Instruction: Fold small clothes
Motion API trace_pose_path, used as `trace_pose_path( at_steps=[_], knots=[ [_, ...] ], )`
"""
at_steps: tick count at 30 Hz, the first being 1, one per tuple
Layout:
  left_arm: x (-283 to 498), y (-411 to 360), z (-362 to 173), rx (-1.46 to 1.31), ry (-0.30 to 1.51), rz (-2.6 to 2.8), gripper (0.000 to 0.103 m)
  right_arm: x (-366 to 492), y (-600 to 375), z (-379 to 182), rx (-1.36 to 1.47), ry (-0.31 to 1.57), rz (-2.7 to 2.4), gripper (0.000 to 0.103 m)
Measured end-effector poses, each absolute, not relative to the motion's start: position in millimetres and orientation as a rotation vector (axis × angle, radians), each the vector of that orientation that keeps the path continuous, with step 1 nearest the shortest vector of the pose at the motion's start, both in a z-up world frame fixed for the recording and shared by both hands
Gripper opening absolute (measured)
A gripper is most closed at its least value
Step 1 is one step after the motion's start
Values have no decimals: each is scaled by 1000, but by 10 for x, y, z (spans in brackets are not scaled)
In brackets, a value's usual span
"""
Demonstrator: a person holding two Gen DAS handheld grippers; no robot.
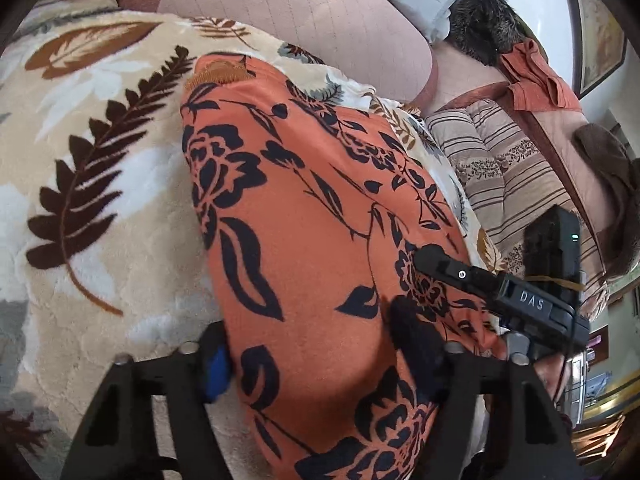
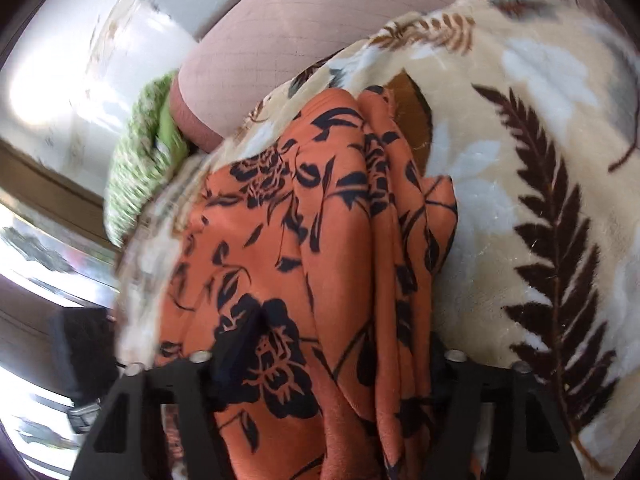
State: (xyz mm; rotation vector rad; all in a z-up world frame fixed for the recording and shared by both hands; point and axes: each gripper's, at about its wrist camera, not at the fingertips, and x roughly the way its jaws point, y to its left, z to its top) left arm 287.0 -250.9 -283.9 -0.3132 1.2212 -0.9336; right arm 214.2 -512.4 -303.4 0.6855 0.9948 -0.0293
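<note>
- Left wrist view: your left claw (image 1: 320, 364) stands with its two fingers spread wide, and the orange garment (image 1: 304, 216) with the black flower print runs between them. The blue pad on one finger (image 1: 216, 368) sits at the cloth's left edge; the other finger lies dark and blurred against the cloth on the right. Whether either finger actually presses the fabric cannot be told from this view.
- The garment lies spread along the leaf-patterned blanket (image 1: 92, 168), one end near the camera and the far end reaching toward a pink cushion (image 1: 304, 12).
- Your right claw (image 1: 430, 260) enters this view from the right, its dark finger resting on the garment's right edge. The body behind it carries the letters "DAS".
- Beside the blanket, to the right, lies a striped cushion (image 1: 508, 172). Farther back, a plain orange cloth (image 1: 536, 76) hangs over a raised edge.
- Right wrist view: your right claw (image 2: 324, 364) also has its fingers set apart, and the same garment (image 2: 316, 248) passes between them, bunched into long folds. The picture is motion-blurred, so you should treat the grip as undetermined: the fabric covers the space between the fingers, but contact with the pads is not visible.
- Here the garment rests on the blanket (image 2: 520, 184), with the folded part to the right of the flat part. A green knitted item (image 2: 140, 168) lies at the blanket's far left edge, just beside the pink cushion (image 2: 320, 24).
</note>
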Motion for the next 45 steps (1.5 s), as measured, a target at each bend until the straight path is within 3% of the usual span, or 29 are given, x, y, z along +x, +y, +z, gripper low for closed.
trace_pose_path(
  at_steps=[3,9,26,45],
  knots=[
    [2883,-2432,-2828,-340,1220,-923,52,2126,-4984,-2884,616,966,-56,46],
    [2731,-2411,-2646,-234,1137,-890,44,2037,-4844,-2701,541,916,-86,41],
    [2400,-1687,-2032,-70,918,-713,42,1912,-4192,-2287,521,791,62,40],
    [1937,-939,-2003,-23,880,-600,42,1589,-3372,-2338,585,822,140,40]
  ],
)
